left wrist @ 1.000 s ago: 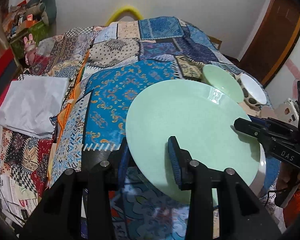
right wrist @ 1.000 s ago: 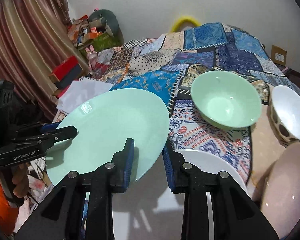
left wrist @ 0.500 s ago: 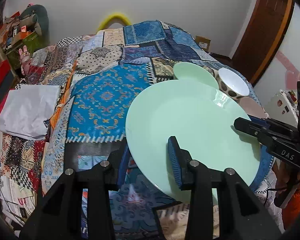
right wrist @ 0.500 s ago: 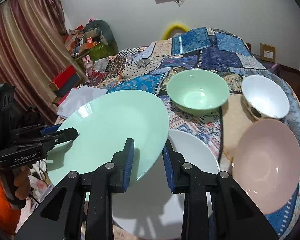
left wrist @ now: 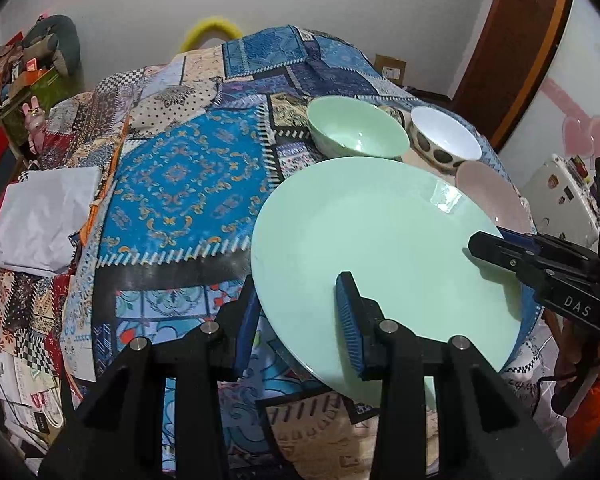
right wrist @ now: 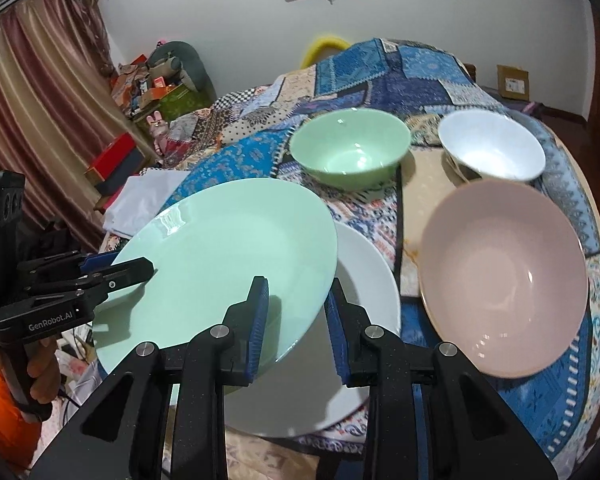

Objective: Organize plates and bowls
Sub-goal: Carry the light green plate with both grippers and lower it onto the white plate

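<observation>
left hand-held gripper (left wrist: 298, 316): jaws clamped on the near left rim of the green plate (left wrist: 380, 264), one blue pad under the rim and one on top. in the right wrist view it reaches in from the left (right wrist: 118, 270), with a hand (right wrist: 42, 372) on its grip.
right hand-held gripper (right wrist: 296, 322): jaws nearly together, clamped on the opposite rim of the same plate, one pad on top and one below. in the left wrist view it comes in from the right (left wrist: 496, 248).
green plate: held in the air between both grippers, tilted, above the patchwork cloth (left wrist: 180, 184). in the right wrist view (right wrist: 220, 264) its right edge overlaps the white plate.
white plate (right wrist: 364, 280): flat on the cloth, partly under the green plate, just left of the pink plate.
pink plate (right wrist: 504, 280): on the cloth at the right, near the white plate; whether the two touch, cannot tell. in the left wrist view only its far edge shows (left wrist: 488, 188).
green bowl (right wrist: 350, 150): upright on the cloth, beyond the plates.
spotted bowl (left wrist: 444, 144): white inside, dark spots outside, upright, just right of the green bowl and beyond the pink plate.
white folded sheet (left wrist: 40, 220): on the left part of the cloth, well apart from the dishes.
far side: red boxes (right wrist: 116, 160) and clutter by a striped curtain (right wrist: 40, 100), white wall (left wrist: 300, 0), brown door (left wrist: 516, 48).
</observation>
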{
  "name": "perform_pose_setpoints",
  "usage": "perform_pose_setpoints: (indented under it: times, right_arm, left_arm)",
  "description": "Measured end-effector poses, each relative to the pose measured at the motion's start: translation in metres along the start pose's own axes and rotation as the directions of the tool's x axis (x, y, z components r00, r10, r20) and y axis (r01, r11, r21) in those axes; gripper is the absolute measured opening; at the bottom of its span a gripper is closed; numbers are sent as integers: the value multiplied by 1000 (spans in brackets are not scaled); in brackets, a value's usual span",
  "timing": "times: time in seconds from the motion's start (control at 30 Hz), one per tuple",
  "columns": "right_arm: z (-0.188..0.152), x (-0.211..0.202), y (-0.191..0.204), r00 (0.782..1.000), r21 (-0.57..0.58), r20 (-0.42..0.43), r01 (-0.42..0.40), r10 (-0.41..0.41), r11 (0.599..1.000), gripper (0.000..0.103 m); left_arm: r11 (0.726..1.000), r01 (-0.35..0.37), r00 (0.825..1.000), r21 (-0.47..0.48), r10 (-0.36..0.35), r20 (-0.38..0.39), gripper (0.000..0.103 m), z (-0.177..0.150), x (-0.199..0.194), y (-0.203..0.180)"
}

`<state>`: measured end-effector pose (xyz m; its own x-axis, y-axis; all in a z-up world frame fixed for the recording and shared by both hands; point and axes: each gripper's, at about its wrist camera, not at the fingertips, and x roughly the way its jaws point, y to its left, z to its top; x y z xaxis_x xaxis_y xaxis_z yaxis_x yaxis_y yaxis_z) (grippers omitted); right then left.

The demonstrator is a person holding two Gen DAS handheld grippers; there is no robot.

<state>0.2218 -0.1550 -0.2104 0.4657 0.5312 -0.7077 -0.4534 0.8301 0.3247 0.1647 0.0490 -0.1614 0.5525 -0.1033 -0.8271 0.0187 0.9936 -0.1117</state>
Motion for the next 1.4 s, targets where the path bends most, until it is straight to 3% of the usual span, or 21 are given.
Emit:
perform_pose_setpoints:
  times: [0.63,1.4]
  right_arm:
    - [-25,12,-29,998,83,-57,14,-9,996,26]
    - [-23,18,-25,995,48,-97,43,-38,998,27]
  left_arm:
    - [999,19,995,25,-17,-96,38,-10,42,-21]
    - [999,6,991,32,-1,-132,38,-10,57,-18]
